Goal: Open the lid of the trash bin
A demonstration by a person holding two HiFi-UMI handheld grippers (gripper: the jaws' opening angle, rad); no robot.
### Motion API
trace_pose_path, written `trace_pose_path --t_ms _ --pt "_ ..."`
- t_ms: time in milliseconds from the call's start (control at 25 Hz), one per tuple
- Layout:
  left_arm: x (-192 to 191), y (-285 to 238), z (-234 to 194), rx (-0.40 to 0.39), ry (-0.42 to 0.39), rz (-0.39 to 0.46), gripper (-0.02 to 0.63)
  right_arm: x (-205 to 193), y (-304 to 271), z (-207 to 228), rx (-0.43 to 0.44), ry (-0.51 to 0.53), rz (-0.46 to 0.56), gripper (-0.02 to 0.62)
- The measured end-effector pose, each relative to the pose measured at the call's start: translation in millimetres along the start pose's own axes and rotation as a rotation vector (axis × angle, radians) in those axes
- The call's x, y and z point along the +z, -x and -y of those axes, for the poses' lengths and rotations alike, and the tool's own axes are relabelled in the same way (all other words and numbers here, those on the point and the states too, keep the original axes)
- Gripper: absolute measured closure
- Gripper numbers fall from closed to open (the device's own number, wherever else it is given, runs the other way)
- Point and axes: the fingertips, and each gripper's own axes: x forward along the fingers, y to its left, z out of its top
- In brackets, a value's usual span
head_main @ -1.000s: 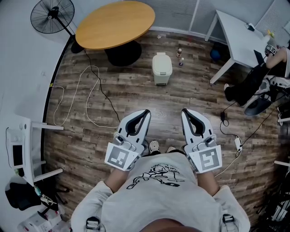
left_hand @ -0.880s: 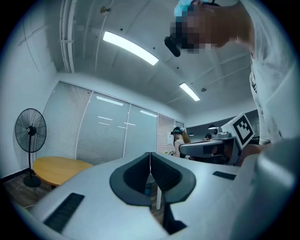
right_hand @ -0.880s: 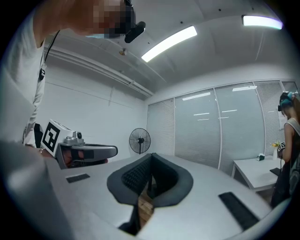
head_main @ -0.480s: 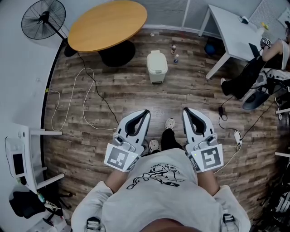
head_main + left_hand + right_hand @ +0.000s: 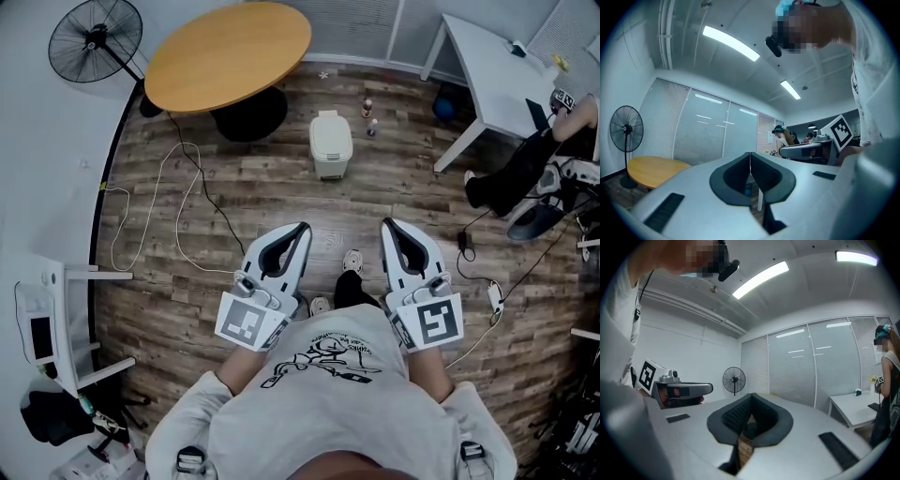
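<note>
Left claw (image 5: 304, 228) and right claw (image 5: 386, 224), both closed and empty, hang level at the waist because the trash bin (image 5: 331, 142) stands well off.

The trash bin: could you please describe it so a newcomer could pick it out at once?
Find the round wooden table at the far wall. On the plank floor just right of its dark base, before the white desk, stands the trash bin. It is a small cream box with its lid down, bigger than the two little bottles beside it.
</note>
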Motion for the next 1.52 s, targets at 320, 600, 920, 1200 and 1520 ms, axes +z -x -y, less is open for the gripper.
trace_pose_path --t_ms 320,600,920,1200,1520 --pt "3 -67 -25 0.015 -0.028 0.0 0.586 0 -40 57 0.013 -0.021 0.005 0.589" --pt "-1 -135 -33 0.019 -0.022 -0.015 0.586 -1 -68 118 0.019 -0.036 -0.009 0.589" --pt "-11 -202 -45 0.027 -0.009 -0.02 0.586 -4 -96 179 0.022 -0.039 -0.023 0.589" --pt "-20 -230 -61 0.04 0.002 -0.039 0.586 -10 -123 205 0.03 -0.053 -0.044 0.589" --pt "-31 -264 -109 0.029 0.023 -0.038 0.586 -14 -180 220 0.031 -0.051 -0.058 0.589"
